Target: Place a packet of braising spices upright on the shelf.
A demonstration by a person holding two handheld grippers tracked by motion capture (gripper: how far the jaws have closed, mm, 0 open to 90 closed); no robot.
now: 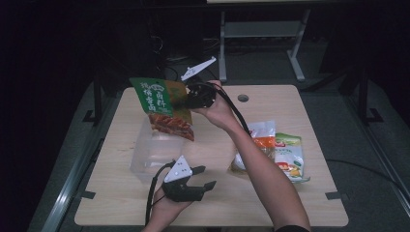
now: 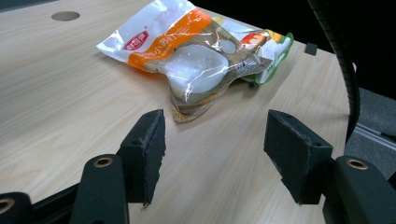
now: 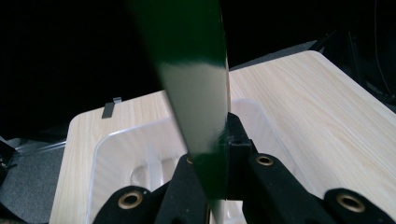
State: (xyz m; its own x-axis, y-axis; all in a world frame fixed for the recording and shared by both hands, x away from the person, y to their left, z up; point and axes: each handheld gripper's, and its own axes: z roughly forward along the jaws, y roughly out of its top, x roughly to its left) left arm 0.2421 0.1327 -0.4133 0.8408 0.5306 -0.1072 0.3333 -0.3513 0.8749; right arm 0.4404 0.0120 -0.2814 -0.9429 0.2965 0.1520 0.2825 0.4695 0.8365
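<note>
A: What is the setting?

B: A dark room with a pale wooden tabletop [image 1: 212, 203] under a camera looking down from above. A person's forearms come in from the near edge, each hand holding a claw.

A: What lies on it, biggest first?

B: A clear plastic bin [image 1: 153, 152] stands left of centre, open side up. To the right, two snack packets lie flat and overlapping: a white and orange packet [image 2: 187, 51] and, partly under its far side, a green-edged packet [image 1: 290, 157].

A: Where is the thing being handled?

B: It is a green snack bag [image 1: 164, 107] with red-orange print at its lower end. It hangs in the air above the far part of the bin, clear of the tabletop, tilted with its lower end toward the bin.

A: How does it sit relative to the claw?

B: The right claw [image 1: 193, 99] pinches the bag's right edge. In the right gripper view, the bag's edge [image 3: 201, 93] rises straight up between the two jaws, which are clamped tight on it, with the bin directly beyond.

A: And the other claw?

B: The left claw [image 2: 215, 154] rests low near the front edge, jaws spread wide with nothing between them, pointing at the white and orange packet, which lies just ahead without touching.
</note>
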